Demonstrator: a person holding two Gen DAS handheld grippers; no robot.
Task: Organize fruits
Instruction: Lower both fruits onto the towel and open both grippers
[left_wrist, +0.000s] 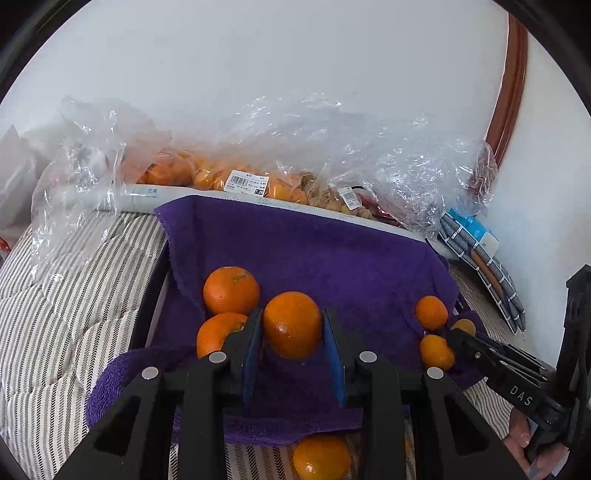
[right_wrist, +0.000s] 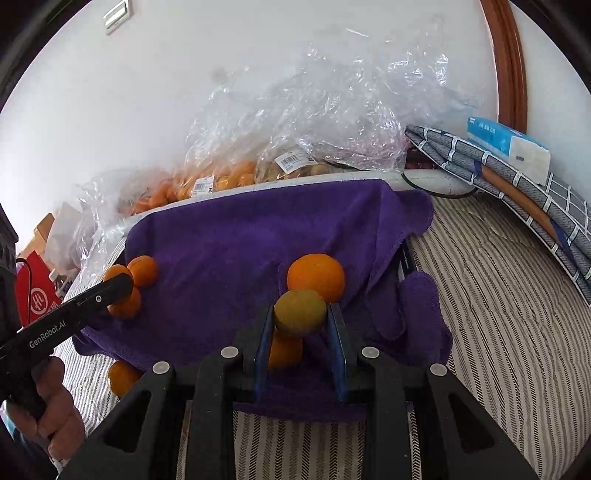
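My left gripper (left_wrist: 292, 325) is shut on a large orange (left_wrist: 292, 324) above the purple towel (left_wrist: 314, 251). Two more large oranges (left_wrist: 231, 290) lie on the towel just to its left. My right gripper (right_wrist: 300, 314) is shut on a small greenish-yellow mandarin (right_wrist: 300, 312), with an orange (right_wrist: 316, 277) behind it and another fruit (right_wrist: 284, 350) below. In the left wrist view the right gripper (left_wrist: 456, 334) sits among small mandarins (left_wrist: 431, 312) at the towel's right. In the right wrist view the left gripper (right_wrist: 118, 286) sits by the large oranges (right_wrist: 143, 270).
Clear plastic bags (left_wrist: 258, 177) of oranges and other fruit lie behind the towel against the white wall. One orange (left_wrist: 321, 458) lies on the striped bedding (left_wrist: 74, 295) in front of the towel. A folded checked cloth (right_wrist: 517, 184) and a tissue pack (right_wrist: 509, 147) lie at the right.
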